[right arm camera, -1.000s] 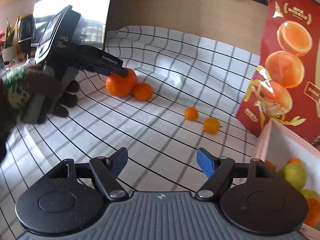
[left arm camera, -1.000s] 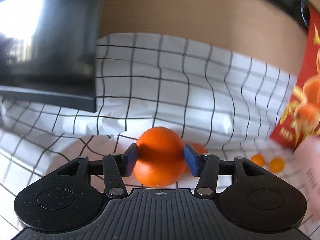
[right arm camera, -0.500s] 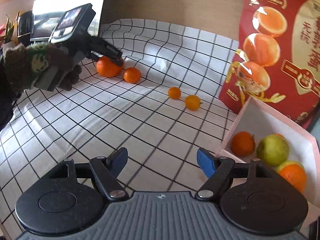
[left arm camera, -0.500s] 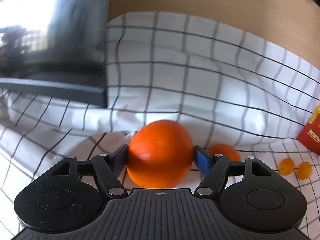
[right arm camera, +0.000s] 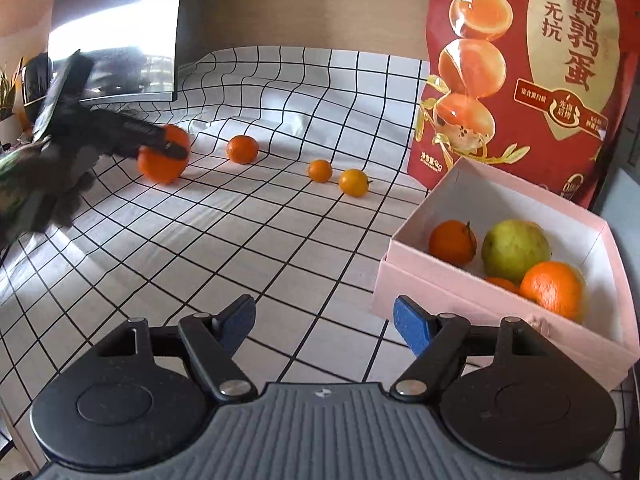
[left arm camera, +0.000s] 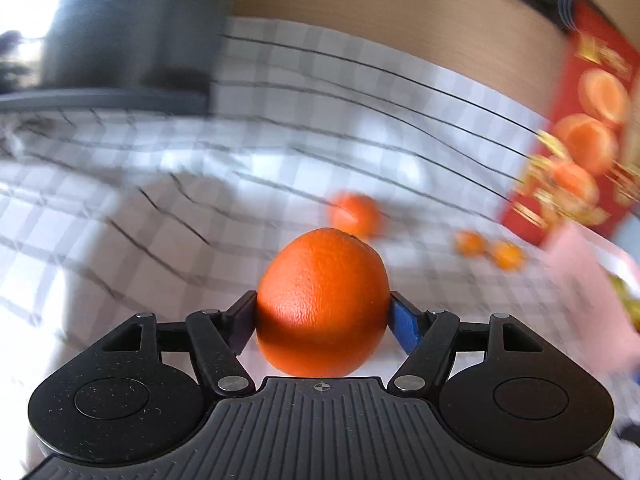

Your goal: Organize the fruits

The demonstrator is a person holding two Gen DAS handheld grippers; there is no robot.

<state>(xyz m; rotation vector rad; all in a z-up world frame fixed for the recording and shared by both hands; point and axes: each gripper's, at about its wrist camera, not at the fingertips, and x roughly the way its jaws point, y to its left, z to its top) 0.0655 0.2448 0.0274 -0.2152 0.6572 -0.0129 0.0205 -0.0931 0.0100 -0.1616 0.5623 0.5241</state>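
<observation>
My left gripper (left arm camera: pixel 323 316) is shut on a large orange (left arm camera: pixel 322 304), both blue pads pressed against its sides; the background there is blurred. From the right wrist view the same left gripper (right arm camera: pixel 160 148), held by a gloved hand, carries the large orange (right arm camera: pixel 162 166) just above the checked cloth at the left. A medium mandarin (right arm camera: pixel 242 149) and two small ones (right arm camera: pixel 320 171) (right arm camera: pixel 353 183) lie on the cloth. My right gripper (right arm camera: pixel 324 322) stands open and empty beside a pink box (right arm camera: pixel 440 280) that holds a mandarin (right arm camera: pixel 452 242), a green fruit (right arm camera: pixel 514 248) and an orange (right arm camera: pixel 554 288).
A tall red bag (right arm camera: pixel 520 72) printed with eggs stands behind the box at the right. A dark monitor (right arm camera: pixel 116 40) sits at the back left. The white checked cloth (right arm camera: pixel 260 240) covers the table and rises in folds at the back.
The left gripper closed around the large orange, raised it off the cloth and swung right. The right gripper's view swung right, bringing the pink box fully into sight; its jaws stayed as they were.
</observation>
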